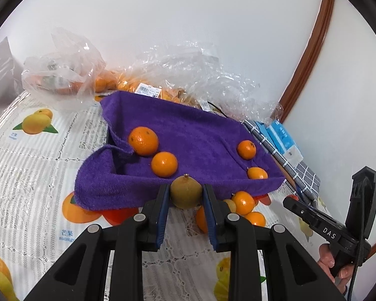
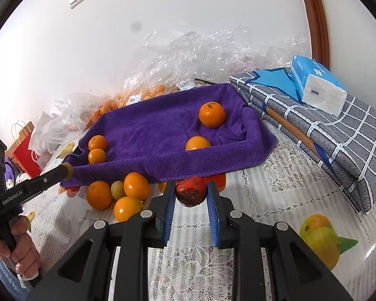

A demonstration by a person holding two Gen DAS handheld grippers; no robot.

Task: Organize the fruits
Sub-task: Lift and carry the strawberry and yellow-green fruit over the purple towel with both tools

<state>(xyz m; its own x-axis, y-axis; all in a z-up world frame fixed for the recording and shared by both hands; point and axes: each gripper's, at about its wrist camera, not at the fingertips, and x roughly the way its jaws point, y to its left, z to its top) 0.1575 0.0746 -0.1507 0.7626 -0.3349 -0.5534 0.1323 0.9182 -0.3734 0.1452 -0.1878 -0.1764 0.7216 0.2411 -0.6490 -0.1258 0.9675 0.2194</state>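
A tray lined with a purple towel [image 1: 188, 130] [image 2: 163, 128] holds several oranges [image 1: 143, 141] [image 2: 212, 114]. My left gripper [image 1: 186, 193] is shut on a yellow-green fruit [image 1: 186, 192] just before the tray's front edge. My right gripper [image 2: 191, 192] is shut on a dark red fruit [image 2: 191, 192] at the tray's front edge. Loose oranges [image 2: 135, 185] [image 1: 242, 202] and a green fruit [image 2: 117, 189] lie on the table in front of the tray. The left gripper also shows in the right wrist view [image 2: 68, 170], and the right gripper in the left wrist view [image 1: 288, 202].
Clear plastic bags of oranges [image 1: 178, 75] [image 2: 148, 92] lie behind the tray by the wall. Folded grey checked cloth [image 2: 325, 125] with a tissue pack [image 2: 318, 85] lies right of the tray. A red paper bag [image 2: 27, 153] stands far left. The tablecloth [image 1: 37, 150] has fruit prints.
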